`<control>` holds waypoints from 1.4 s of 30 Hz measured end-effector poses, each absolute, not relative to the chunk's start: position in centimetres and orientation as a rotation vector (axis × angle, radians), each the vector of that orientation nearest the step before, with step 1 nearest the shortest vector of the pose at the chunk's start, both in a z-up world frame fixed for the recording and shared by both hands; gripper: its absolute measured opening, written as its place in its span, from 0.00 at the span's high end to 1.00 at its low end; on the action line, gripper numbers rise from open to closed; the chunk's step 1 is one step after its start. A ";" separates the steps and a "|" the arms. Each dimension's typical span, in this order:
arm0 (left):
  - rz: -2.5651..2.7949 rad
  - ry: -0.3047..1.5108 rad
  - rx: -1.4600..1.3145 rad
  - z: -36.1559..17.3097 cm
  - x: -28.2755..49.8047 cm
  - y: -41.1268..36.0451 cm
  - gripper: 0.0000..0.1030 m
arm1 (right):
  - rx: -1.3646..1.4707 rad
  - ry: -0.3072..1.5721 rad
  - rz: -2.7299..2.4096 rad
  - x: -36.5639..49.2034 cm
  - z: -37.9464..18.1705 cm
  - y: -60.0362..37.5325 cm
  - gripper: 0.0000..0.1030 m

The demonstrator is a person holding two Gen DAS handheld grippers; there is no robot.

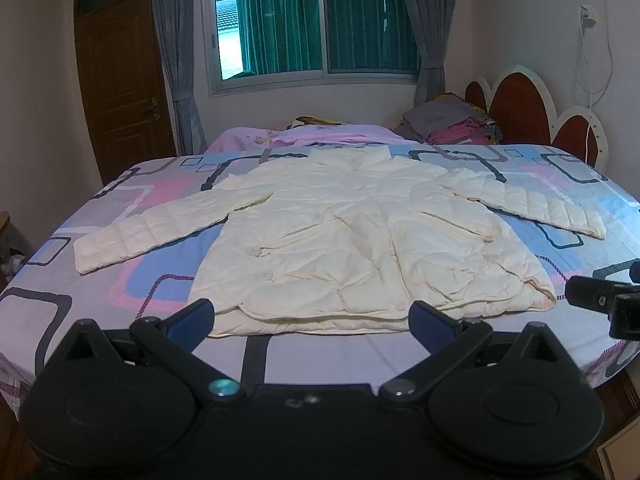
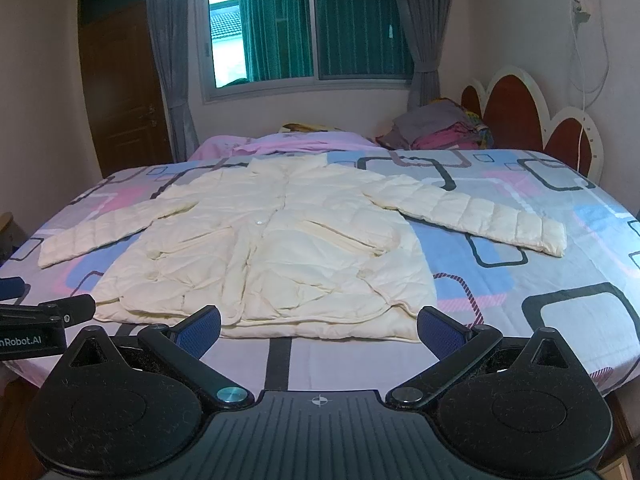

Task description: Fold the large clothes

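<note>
A cream quilted jacket (image 1: pixel 352 236) lies flat and front-up on the bed, collar towards the window, both sleeves spread out to the sides. Its hem is nearest me. My left gripper (image 1: pixel 312 314) is open, held just in front of the hem, with nothing between its blue pads. In the right wrist view the same jacket (image 2: pixel 272 248) fills the middle. My right gripper (image 2: pixel 319 322) is open too, just short of the hem. The right gripper's body (image 1: pixel 604 300) shows at the right edge of the left view, and the left gripper's body (image 2: pixel 36 320) at the left edge of the right view.
The bed sheet (image 1: pixel 560 248) has a blue, pink and grey rectangle print. A pink blanket (image 1: pixel 304 138) and a pile of folded clothes (image 1: pixel 452 124) lie at the far side, by a red and white headboard (image 1: pixel 532 112). Behind stand a window and a brown door.
</note>
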State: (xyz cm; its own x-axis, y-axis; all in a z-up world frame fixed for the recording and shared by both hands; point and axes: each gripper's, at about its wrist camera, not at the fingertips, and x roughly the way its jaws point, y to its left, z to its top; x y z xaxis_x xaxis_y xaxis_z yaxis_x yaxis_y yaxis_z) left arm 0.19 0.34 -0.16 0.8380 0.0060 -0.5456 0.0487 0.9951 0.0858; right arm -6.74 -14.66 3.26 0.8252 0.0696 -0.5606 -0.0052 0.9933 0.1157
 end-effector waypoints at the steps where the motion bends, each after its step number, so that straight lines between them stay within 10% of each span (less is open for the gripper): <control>1: -0.023 0.584 0.093 -0.2 0.2 0.3 0.00 | 0.112 0.600 0.040 -6.8 3.3 -14.7 0.00; 29: -0.117 0.612 0.041 -2.1 13.4 1.9 0.10 | 0.160 0.603 -0.160 5.2 1.1 -19.0 0.00; 42: -0.119 0.662 0.012 -4.0 22.3 3.5 0.00 | 0.245 0.625 -0.338 11.5 0.7 -24.7 0.00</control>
